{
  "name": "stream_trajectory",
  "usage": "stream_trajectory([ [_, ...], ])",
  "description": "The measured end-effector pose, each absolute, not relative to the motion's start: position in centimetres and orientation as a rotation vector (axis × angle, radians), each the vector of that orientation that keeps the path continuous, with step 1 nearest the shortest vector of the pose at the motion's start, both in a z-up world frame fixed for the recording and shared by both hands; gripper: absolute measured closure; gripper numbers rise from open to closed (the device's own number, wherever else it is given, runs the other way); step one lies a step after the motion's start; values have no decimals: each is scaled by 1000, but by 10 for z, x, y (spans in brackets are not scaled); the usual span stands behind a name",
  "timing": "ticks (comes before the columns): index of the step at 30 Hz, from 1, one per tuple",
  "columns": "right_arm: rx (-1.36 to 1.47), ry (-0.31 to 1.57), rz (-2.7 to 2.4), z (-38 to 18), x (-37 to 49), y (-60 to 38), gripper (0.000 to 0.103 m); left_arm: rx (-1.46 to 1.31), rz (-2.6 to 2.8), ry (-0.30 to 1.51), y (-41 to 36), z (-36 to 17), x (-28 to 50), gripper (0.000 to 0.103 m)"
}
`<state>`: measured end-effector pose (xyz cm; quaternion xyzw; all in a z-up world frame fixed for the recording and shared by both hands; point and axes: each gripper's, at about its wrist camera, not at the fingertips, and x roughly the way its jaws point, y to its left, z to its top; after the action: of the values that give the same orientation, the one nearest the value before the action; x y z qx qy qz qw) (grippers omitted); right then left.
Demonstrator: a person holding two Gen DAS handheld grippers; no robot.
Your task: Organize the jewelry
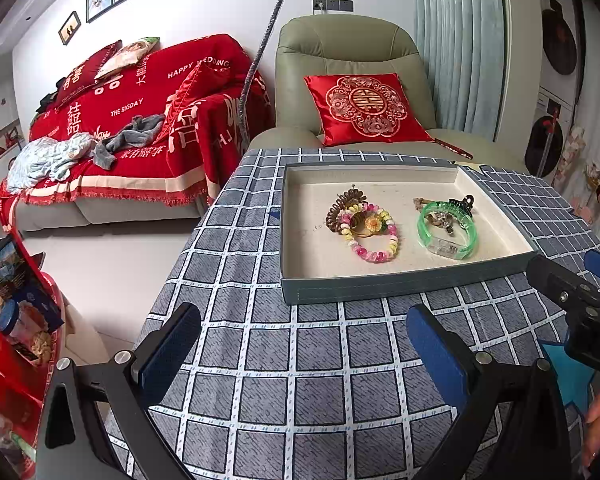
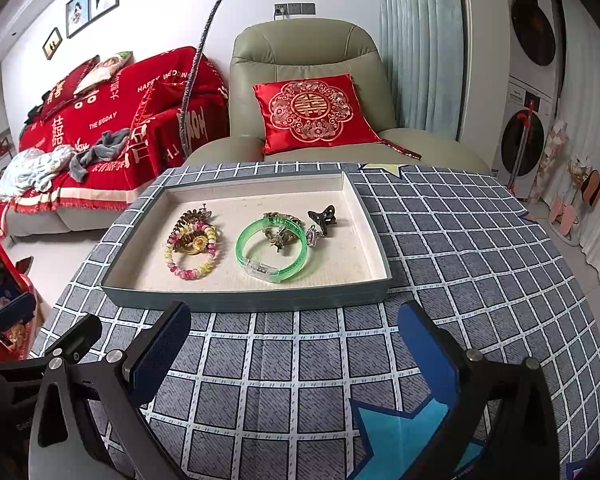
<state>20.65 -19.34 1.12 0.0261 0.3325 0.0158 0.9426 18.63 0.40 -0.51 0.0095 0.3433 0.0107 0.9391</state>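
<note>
A grey tray [image 1: 400, 286] [image 2: 244, 300] with a cream floor sits on the checked tablecloth. In it lie a pink-and-yellow bead bracelet [image 1: 374, 236] [image 2: 192, 256], a brown coil band with a gold flower piece [image 1: 342, 206] [image 2: 190, 226], a green bangle [image 1: 446, 228] [image 2: 272, 250], a small beaded chain inside the bangle [image 2: 280, 236] and a dark hair claw [image 1: 462, 202] [image 2: 324, 216]. My left gripper [image 1: 304, 352] is open and empty, short of the tray's near wall. My right gripper [image 2: 296, 352] is open and empty, also short of the tray.
The tablecloth [image 1: 300, 400] [image 2: 480, 260] carries blue star patches [image 2: 404, 436]. A green armchair with a red cushion [image 1: 364, 108] [image 2: 312, 112] stands behind the table. A red-covered sofa [image 1: 132, 128] is at the left. The other gripper shows at the right edge [image 1: 580, 308].
</note>
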Motion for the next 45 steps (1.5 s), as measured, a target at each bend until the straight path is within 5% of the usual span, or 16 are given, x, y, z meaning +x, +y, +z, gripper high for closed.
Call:
stream_trajectory([
  [45, 56, 677, 33, 12, 205, -193, 0, 21, 24, 695, 9, -5, 184, 0],
])
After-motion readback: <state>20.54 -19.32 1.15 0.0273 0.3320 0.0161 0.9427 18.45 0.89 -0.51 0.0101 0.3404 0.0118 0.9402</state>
